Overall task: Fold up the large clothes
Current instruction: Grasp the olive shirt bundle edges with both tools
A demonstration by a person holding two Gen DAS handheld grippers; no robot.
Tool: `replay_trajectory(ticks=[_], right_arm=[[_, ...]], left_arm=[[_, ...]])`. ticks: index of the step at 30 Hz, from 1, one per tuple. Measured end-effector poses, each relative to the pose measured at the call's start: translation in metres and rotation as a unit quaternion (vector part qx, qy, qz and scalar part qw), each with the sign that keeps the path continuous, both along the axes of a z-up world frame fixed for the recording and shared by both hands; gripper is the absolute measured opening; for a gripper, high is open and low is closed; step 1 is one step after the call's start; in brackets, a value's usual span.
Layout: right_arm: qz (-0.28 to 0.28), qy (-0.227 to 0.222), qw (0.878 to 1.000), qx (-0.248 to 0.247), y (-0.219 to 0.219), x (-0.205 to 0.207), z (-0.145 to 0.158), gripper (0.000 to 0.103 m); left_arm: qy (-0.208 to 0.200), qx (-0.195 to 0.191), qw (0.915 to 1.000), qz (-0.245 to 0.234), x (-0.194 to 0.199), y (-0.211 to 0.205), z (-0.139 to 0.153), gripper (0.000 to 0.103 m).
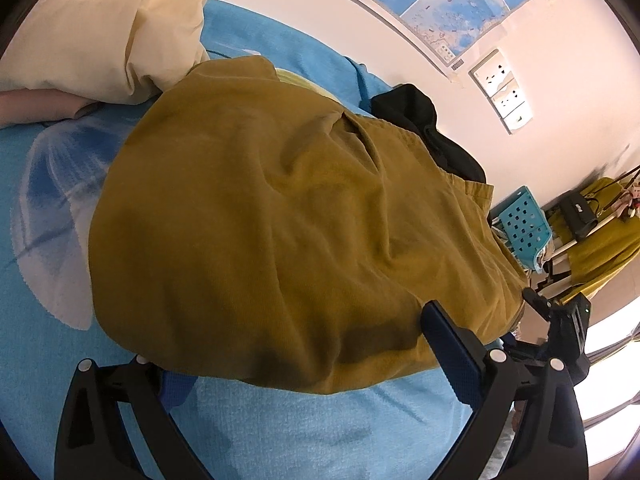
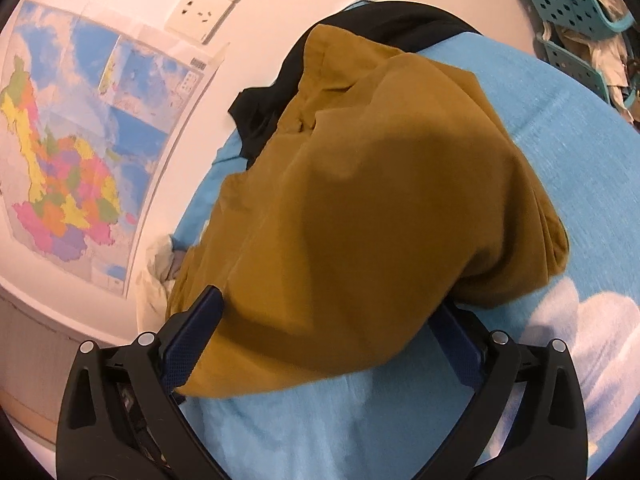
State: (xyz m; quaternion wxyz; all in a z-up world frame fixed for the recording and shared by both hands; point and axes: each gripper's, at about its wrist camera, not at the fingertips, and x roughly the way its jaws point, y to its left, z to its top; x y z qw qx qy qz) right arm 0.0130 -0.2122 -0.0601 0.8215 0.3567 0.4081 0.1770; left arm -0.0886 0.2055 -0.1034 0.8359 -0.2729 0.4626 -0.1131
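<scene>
The right gripper [image 2: 326, 344] stands at its widest, its two blue pads straddling the near edge of the mustard garment [image 2: 380, 208]; the cloth lies between and partly over the pads, but they do not press on it, so nothing is held. The left gripper [image 1: 304, 354] is spread wide as well. Its right pad lies against the garment's near hem and its left pad is half hidden under the cloth edge; it clamps nothing that I can see.

The garment sits in a rounded, already doubled heap on the blue bedspread [image 1: 304, 432], its near edge just at both grippers. At the garment's far side a black garment [image 1: 416, 112] pokes out from beneath it. To the garment's far left, in the left wrist view, a cream pillow [image 1: 120, 24] rests on the bedspread. Past the garment's right end, off the bed, stands a teal basket [image 1: 524, 228]. A map [image 2: 68, 152] hangs on the wall behind the garment.

My reading: a fold has just been laid and let go, and the garment looks partly folded, bulky and wrinkled rather than flat. The next move probably calls for each gripper to pick a fresh hold on the near edge or corners, closing on all the layers together, then carry that edge over toward the black garment's side. Thick doubled cloth may slip from a shallow bite.
</scene>
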Motion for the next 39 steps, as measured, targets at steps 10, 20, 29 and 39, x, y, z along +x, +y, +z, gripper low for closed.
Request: replay_trajectory(ticks=[10,20,29,39], right_arm=[[-0.003,-0.056,0.998,-0.018,0.015,0.013,0.018,0.095],[-0.017,-0.012,1.0,-0.005,0.022,0.031,0.006,0.099],[-0.001,-0.038,0.999,-0.027,0.021,0.028,0.002,0.076],[-0.003,-0.021,0.999,-0.026,0.037,0.044,0.004,0.099]], left_arm=[[-0.002,-0.029,0.9996,-0.005,-0.001,0.005,-0.001,0.096],[0.007,-0.027,0.9996,0.0,0.003,0.003,-0.001,0.096],[0.013,-0.021,0.9995,0.018,0.005,0.0,0.002,0.096],[0.015,-0.026,0.999,0.033,0.013,0.004,0.001,0.095]])
